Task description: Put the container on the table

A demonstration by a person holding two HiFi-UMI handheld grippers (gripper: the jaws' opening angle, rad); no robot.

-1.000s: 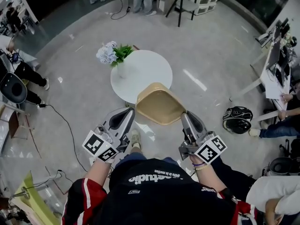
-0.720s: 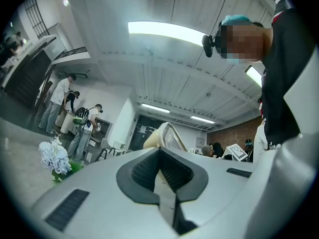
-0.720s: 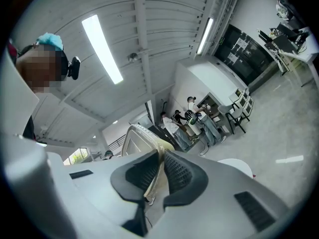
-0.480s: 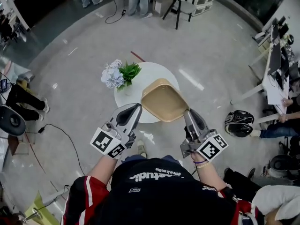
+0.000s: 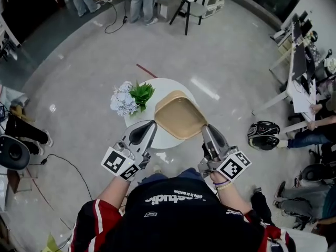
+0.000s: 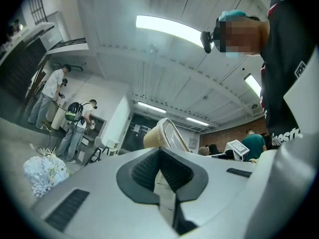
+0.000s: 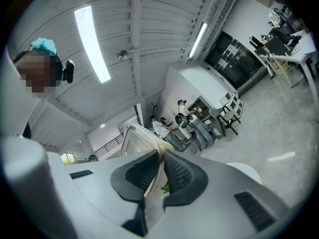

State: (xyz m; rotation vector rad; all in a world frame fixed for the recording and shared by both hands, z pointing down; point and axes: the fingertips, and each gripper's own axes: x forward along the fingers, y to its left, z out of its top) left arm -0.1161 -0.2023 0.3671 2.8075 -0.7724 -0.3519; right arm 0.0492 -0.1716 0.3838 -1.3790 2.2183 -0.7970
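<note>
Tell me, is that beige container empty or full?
Empty: the head view looks down into the container and shows only its bare beige floor.

Carried between the left tool (image 5: 151, 125) and the right tool (image 5: 206, 128), the container (image 5: 179, 115) now hangs farther over the desk (image 5: 160, 87) ahead.

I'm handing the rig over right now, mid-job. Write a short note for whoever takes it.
Left gripper: shut on the rim of the container.
Right gripper: shut on the opposite rim.
Container: held open side up over the near part of the round table, beside the flowers; apparently not set down.
Done: container brought to the table. Left: lower it onto bare tabletop, open both grippers.
</note>
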